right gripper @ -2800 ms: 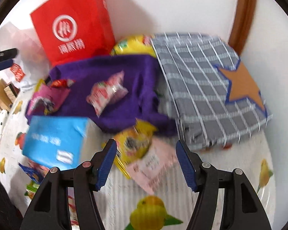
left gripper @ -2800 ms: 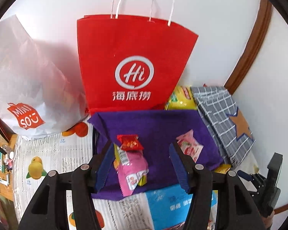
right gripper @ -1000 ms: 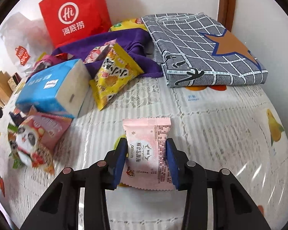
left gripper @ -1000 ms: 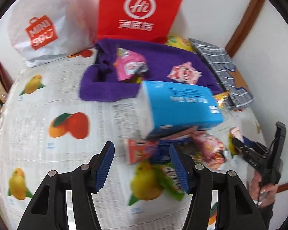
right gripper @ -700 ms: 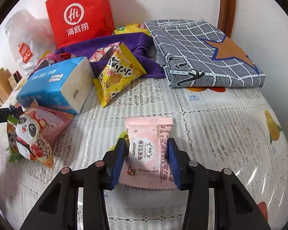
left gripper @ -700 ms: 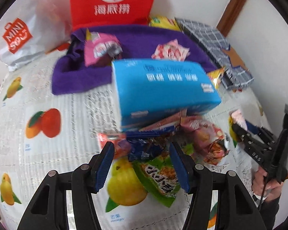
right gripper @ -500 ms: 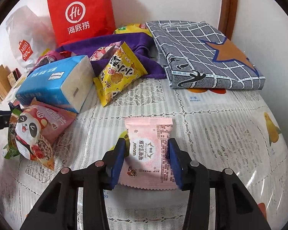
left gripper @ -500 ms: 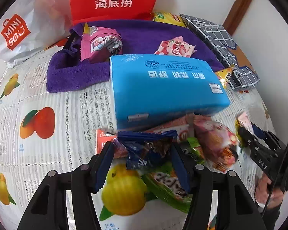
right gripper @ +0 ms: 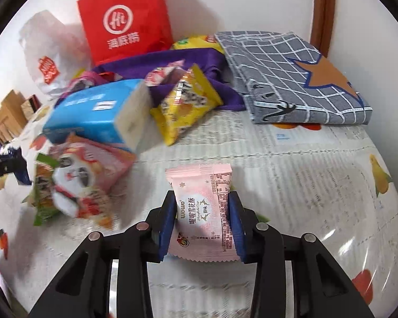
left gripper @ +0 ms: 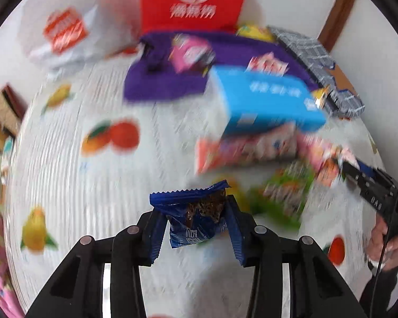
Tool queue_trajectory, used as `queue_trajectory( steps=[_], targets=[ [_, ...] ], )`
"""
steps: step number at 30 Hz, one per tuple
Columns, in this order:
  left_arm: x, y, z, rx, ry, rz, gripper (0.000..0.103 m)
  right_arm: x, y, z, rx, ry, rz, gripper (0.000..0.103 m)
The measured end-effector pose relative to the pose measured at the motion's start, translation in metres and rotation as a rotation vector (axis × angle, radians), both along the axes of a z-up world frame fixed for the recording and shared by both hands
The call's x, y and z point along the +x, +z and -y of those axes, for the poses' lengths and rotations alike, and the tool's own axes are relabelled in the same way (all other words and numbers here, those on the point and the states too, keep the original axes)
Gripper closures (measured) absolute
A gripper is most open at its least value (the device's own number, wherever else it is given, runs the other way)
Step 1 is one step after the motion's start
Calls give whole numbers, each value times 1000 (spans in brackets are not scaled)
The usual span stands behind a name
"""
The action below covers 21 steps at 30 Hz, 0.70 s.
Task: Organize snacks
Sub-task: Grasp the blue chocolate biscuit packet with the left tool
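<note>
The left gripper (left gripper: 195,224), jaws just closing, pinches a blue snack packet (left gripper: 196,217); the right gripper (right gripper: 201,225) clamps a pink snack packet (right gripper: 203,209) above the table (right gripper: 318,185).

Bare tablecloth (left gripper: 98,201) lies open near and left; the tissue pack (left gripper: 265,100) and snack pile (left gripper: 278,159) block the right.

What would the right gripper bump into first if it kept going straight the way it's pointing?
Probably the white fruit-print tablecloth, since the right gripper, shut on the pale pink snack packet, tilts downward. Farther along sits the yellow crinkly snack bag, though depth is hard to judge.
</note>
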<state>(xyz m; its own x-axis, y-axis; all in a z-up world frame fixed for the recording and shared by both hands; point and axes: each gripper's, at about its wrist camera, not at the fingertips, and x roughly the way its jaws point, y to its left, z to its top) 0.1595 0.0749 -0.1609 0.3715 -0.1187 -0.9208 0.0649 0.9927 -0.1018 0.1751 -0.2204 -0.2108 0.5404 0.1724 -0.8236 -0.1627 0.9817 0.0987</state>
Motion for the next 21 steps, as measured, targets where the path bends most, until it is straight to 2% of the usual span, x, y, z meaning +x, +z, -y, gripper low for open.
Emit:
queue_trajectory(
  steps=[5,9,11,17,21],
  targets=[
    [-11,-21,-20,-38,61,-43,60,-9,-7,-13,-8,32,-5,63],
    [-7,-26,-15,-89,55,2,42,-5,-8,-12,29,16,-11,62],
    [-8,-27,-9,-72,50,9,40,-4,-9,-12,39,15,-19,61],
    [-24,-27,4,54,35,54,40,-5,-10,-10,38,28,1,56],
    [-34,-27,0,64,28,107,41,-5,-12,-11,19,33,13,51]
  ],
)
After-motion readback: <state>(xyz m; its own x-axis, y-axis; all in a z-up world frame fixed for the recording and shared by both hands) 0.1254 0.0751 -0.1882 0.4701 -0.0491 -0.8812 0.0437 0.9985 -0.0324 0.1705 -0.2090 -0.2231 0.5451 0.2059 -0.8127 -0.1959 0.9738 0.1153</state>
